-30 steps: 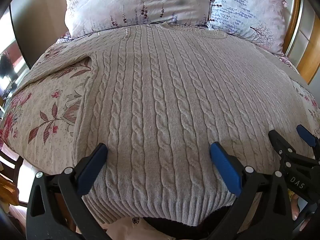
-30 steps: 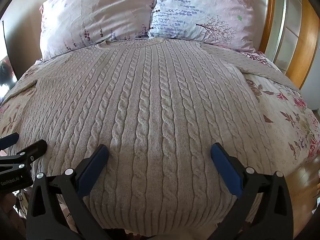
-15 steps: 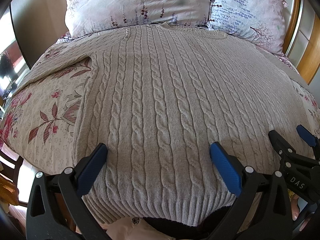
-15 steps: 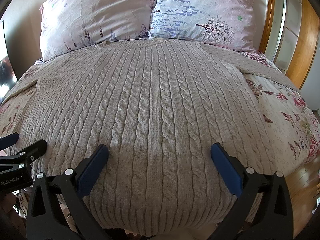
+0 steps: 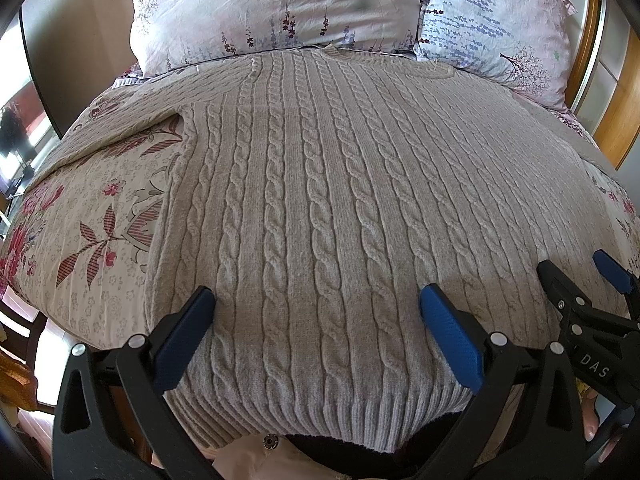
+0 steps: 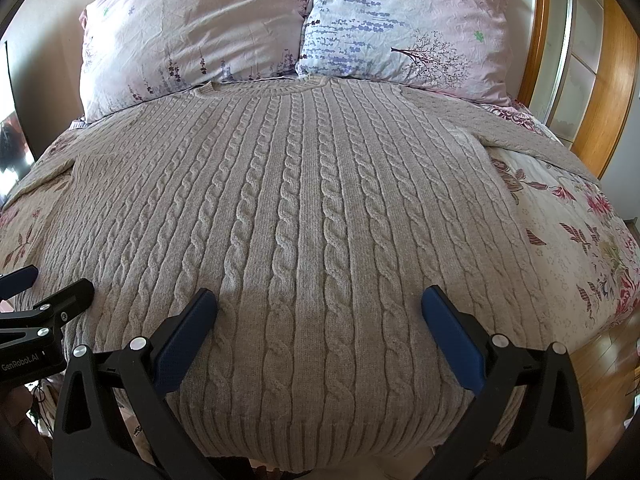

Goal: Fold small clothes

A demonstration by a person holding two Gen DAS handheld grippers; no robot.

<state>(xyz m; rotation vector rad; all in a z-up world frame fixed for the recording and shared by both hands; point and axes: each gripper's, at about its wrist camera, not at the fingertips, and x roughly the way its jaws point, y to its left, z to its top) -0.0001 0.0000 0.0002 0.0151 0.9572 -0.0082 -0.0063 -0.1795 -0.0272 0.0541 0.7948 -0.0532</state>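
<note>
A beige cable-knit sweater (image 5: pixel 320 200) (image 6: pixel 312 208) lies flat and face up on the bed, collar toward the pillows, ribbed hem nearest me. Its sleeves spread out to both sides. My left gripper (image 5: pixel 316 300) hovers open over the lower left part of the sweater, blue pads wide apart, nothing between them. My right gripper (image 6: pixel 320 300) hovers open over the lower right part, also holding nothing. In the left wrist view the right gripper's fingers (image 5: pixel 560 284) show at the right edge; in the right wrist view the left gripper's fingers (image 6: pixel 64 296) show at the left edge.
The bed has a floral bedspread (image 5: pixel 88 216) (image 6: pixel 568 248). Two pale patterned pillows (image 5: pixel 280 8) (image 6: pixel 400 24) lean at the head. A wooden headboard (image 6: pixel 616 80) rises at the right. A dark garment and a pale one (image 5: pixel 304 452) lie below the hem.
</note>
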